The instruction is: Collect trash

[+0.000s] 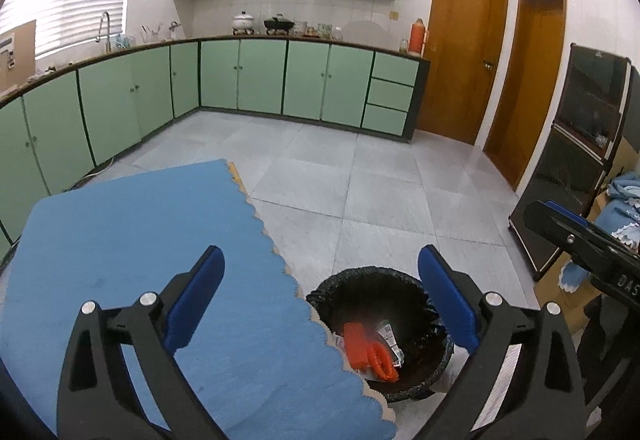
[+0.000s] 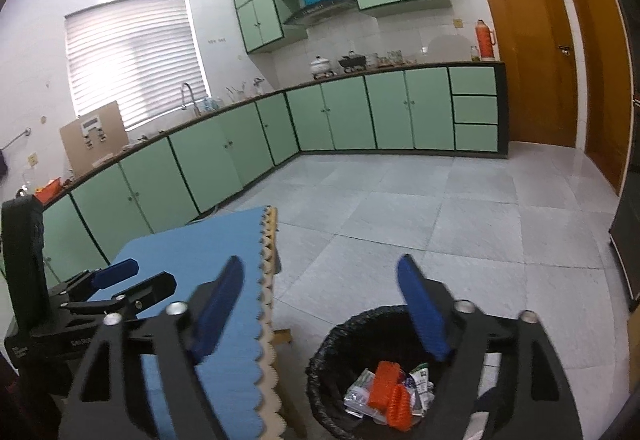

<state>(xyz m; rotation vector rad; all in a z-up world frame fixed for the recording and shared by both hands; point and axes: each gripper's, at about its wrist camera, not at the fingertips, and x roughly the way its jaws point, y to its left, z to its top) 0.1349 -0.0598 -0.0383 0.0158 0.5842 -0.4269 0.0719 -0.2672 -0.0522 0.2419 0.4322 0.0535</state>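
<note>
A black-lined trash bin [image 1: 328, 292] stands on the floor beside the table; it also shows in the right wrist view [image 2: 340, 336]. Inside lie an orange mesh piece [image 1: 370, 352] [image 2: 390, 392] and crumpled wrappers [image 2: 360, 390]. My left gripper [image 1: 320, 300] is open and empty, above the table edge and the bin. My right gripper [image 2: 320, 304] is open and empty, above the bin; it appears at the right of the left wrist view [image 1: 576, 236]. The left gripper shows at the left of the right wrist view [image 2: 116, 280].
A table with a blue scalloped cloth [image 1: 140, 240] [image 2: 224, 320] fills the lower left. Green cabinets [image 1: 260, 75] run along the far walls. Wooden doors [image 1: 464, 59] are at the right. A dark cabinet [image 1: 580, 151] and cardboard boxes with blue cloths [image 1: 624, 207] stand at the right.
</note>
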